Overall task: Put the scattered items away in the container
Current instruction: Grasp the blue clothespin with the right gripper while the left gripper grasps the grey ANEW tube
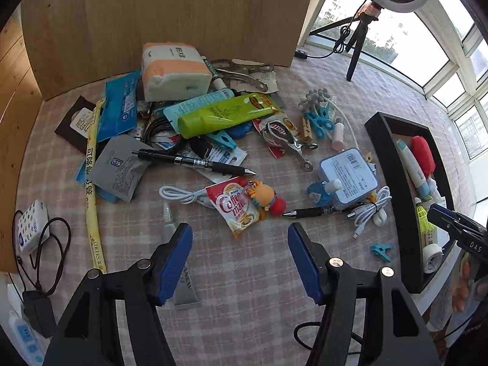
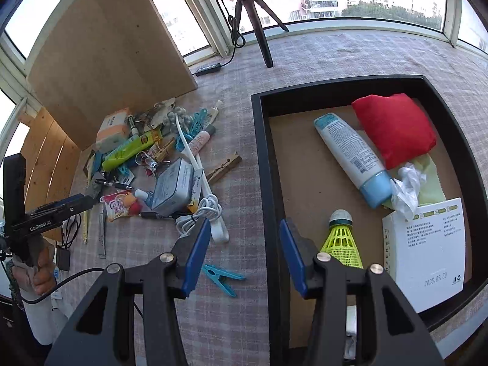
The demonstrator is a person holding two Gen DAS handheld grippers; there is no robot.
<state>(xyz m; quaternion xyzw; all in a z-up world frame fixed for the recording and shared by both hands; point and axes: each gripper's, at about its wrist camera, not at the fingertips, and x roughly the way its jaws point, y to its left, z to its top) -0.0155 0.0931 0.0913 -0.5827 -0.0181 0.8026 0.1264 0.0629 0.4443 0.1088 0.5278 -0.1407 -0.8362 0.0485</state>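
Left-wrist view, left to right: a tissue pack (image 1: 30,225) and black cord lay at the far left edge; the main heap, holding a blue pouch (image 1: 120,106), a green tube (image 1: 213,119) and a black pen (image 1: 195,162), filled the upper centre; a creamer sachet (image 1: 233,206) and an orange toy (image 1: 265,199) lay just above the left gripper (image 1: 241,262), whose jaws stood wide apart with nothing between them; a second pen (image 1: 311,212) and a white cable (image 1: 370,213) lay right of centre beside a pale blue box (image 1: 347,177); a blue clip (image 1: 382,251) lay alone near the tray (image 1: 379,152) at the right edge. Right-wrist view, left to right: the same heap occupied the left half; the right gripper (image 2: 245,256) hung at lower centre, jaws apart and empty, straddling the tray's near wall; inside the tray lay a white tube (image 2: 350,155), a red pouch (image 2: 393,128), a shuttlecock (image 2: 341,241) and a white carton (image 2: 427,253). Most items remained outside the tray. Judged risks: a grasp into the heap could catch overlapping packets or cable loops and drag neighbours along; the flat sachet could slip from the pads against the cloth; the right gripper, so close to the wall, could strike or shift the tray when lowered.
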